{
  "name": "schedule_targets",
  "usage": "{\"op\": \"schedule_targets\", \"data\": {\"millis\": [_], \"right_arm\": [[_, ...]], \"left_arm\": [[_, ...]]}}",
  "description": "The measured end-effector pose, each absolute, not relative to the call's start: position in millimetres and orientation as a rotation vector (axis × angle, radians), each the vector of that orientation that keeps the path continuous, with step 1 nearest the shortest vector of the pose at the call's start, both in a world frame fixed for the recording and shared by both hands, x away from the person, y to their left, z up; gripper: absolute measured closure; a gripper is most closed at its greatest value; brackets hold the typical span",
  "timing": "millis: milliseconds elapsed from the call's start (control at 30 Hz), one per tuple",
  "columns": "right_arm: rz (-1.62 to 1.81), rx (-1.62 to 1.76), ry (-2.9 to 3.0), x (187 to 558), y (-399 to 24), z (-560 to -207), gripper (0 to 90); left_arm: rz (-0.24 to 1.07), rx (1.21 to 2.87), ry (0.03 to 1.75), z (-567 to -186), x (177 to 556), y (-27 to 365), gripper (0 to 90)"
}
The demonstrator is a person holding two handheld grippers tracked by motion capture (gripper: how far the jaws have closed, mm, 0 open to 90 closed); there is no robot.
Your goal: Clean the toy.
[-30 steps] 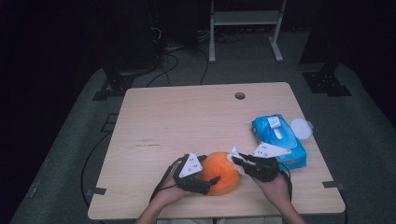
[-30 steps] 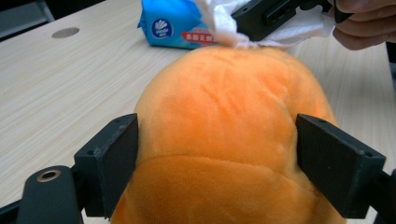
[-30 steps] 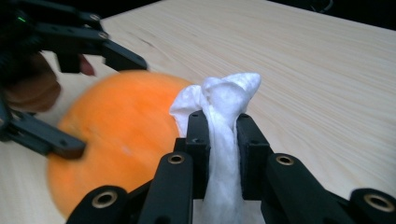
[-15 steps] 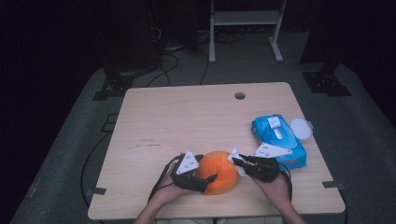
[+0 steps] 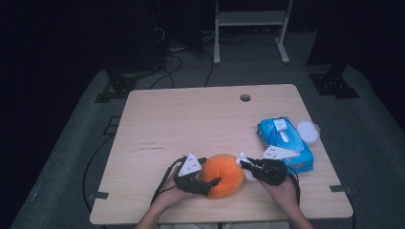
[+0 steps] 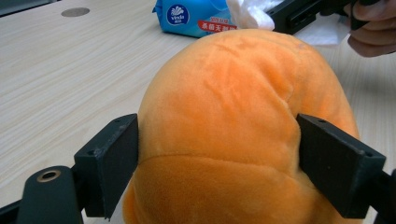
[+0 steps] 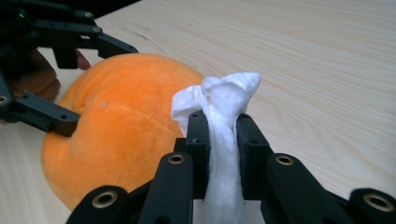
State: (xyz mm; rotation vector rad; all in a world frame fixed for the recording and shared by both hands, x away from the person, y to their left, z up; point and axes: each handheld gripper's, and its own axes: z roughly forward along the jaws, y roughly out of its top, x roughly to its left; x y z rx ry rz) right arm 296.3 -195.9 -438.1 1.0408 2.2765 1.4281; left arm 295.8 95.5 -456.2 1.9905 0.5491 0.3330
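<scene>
An orange plush toy (image 5: 223, 174) lies near the table's front edge. My left gripper (image 5: 206, 178) clasps it from the left, and in the left gripper view both black pads press into the orange plush toy (image 6: 233, 126) at its sides. My right gripper (image 5: 244, 162) is shut on a crumpled white tissue (image 5: 242, 158), held against the toy's right side. In the right gripper view the white tissue (image 7: 223, 121) runs up between the pressed pads and bunches above them, beside the orange plush toy (image 7: 121, 121). The left gripper (image 7: 100, 77) appears there around the toy.
A blue pack of wet wipes (image 5: 285, 141) lies right of the right hand, with a white round lid (image 5: 307, 131) beside it. The wooden table (image 5: 191, 119) has a cable hole (image 5: 245, 98) at the back. Floor cables and a white frame stand behind.
</scene>
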Motion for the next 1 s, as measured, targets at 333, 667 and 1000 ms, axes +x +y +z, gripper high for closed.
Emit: {"op": "schedule_targets", "data": {"millis": [333,667,1000], "right_arm": [[1.476,0.984,2.292,292.2,-186.9,-431.9,77.4],[1.523,0.922,2.294,285.2,-180.4,-422.2,77.3],[1.503,1.025,2.312,296.0,-193.7,-433.3,77.1]], "left_arm": [[0.326,1.986,0.553,-456.3,295.6,95.5,16.0],[0.330,1.990,0.547,-456.2,294.6,95.2,16.0],[0.348,1.989,0.537,-456.4,292.5,90.9,16.0]]}}
